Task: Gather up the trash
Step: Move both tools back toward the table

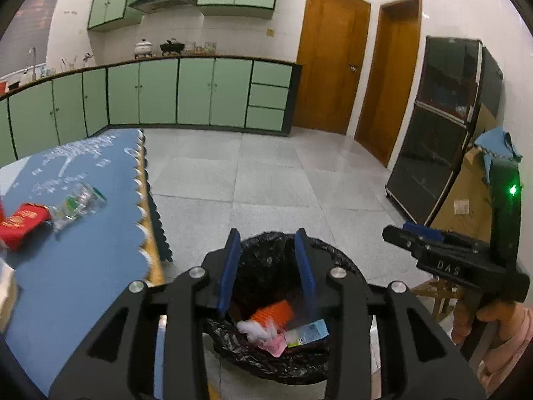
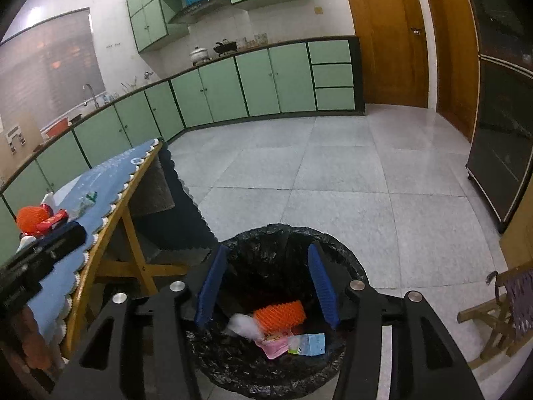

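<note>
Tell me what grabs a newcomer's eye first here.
The black-lined trash bin on the floor, right under both open grippers, with an orange foam net, a pink wrapper and a small carton inside. To the left, a blue-clothed table holds a red packet.

Blue-clothed table [image 1: 83, 266]; red packet [image 1: 20, 225]; crumpled plastic [image 1: 78, 201]

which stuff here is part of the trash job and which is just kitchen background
Job: trash bin, orange mesh and small carton inside it, crumpled plastic bottle and red packet on the table.
Background: pots, wooden doors, dark cabinet.
</note>
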The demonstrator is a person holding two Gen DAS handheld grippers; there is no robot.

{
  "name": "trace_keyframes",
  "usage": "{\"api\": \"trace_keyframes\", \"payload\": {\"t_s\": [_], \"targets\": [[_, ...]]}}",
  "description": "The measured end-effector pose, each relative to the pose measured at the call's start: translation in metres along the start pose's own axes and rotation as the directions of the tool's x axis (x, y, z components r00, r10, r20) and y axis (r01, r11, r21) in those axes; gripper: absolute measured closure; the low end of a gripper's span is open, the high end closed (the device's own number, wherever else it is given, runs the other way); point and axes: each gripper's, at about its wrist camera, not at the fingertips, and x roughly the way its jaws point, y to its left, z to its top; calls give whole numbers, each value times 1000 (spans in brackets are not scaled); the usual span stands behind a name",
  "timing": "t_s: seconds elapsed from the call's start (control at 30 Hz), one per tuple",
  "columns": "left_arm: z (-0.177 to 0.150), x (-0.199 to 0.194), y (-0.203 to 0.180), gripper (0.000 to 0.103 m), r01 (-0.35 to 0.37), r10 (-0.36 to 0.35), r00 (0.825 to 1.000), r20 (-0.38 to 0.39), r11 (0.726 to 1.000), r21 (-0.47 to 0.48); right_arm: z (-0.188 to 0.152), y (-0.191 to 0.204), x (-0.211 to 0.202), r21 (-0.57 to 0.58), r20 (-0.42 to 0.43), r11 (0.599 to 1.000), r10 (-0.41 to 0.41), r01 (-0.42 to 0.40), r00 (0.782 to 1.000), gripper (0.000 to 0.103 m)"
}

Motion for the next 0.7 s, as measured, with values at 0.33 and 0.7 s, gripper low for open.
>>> {"api": "trace_keyframes", "payload": {"t_s": [0.33,0.7], "targets": [[6,-101,76,44,-245,252,961,115,967,-70,19,68,-22,-47,64,995,88,-85,994,10],[-26,-188,190,22,-548,564,825,35,813,-197,15,221,-7,-180,-13,930,324,-321,946,6]]}}
